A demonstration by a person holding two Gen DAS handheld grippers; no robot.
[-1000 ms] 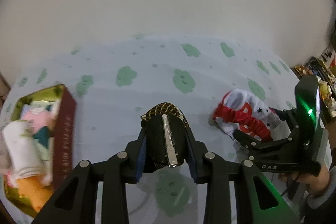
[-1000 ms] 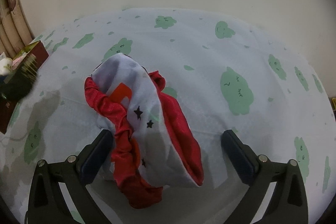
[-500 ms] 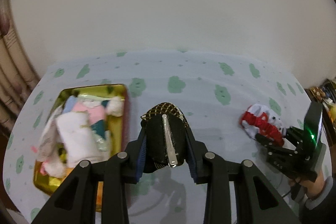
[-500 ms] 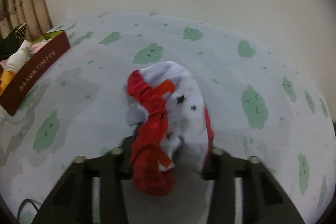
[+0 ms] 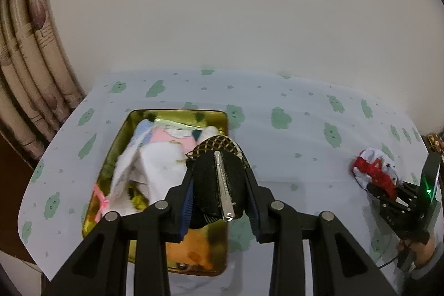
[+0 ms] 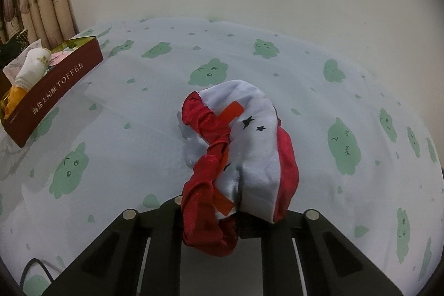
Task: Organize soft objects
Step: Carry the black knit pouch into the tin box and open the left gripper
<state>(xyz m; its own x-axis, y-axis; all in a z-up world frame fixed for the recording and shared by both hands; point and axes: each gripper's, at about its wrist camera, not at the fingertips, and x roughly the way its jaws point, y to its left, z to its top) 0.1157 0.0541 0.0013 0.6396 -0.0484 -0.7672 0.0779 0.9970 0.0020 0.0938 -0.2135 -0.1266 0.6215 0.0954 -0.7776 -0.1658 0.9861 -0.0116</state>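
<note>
My left gripper (image 5: pixel 219 179) is shut on a black hair bow (image 5: pixel 211 185) with gold mesh trim and a silver clip. It hangs above the near right part of a gold tin (image 5: pixel 122 135) filled with socks and cloths. In the right wrist view the tin (image 6: pixel 55 85) shows its dark red side at far left. My right gripper (image 6: pixel 236 212) has its jaws closing tight on a red and white starred cloth (image 6: pixel 249 135), whose folds hide the pads. The left wrist view shows that cloth (image 5: pixel 371 168) and the right gripper (image 5: pixel 388 196) at far right.
A pale tablecloth (image 6: pixel 138 107) with green cloud prints covers the table, which ends at a plain wall. Striped curtains (image 5: pixel 27 60) hang at the left. A person's hand (image 5: pixel 416 254) holds the right gripper. A black cable (image 6: pixel 36 268) lies near the front edge.
The left gripper has carried the bow left and up until it hangs over the tin. The right gripper's jaws went from wide open around the starred cloth to shut on it.
</note>
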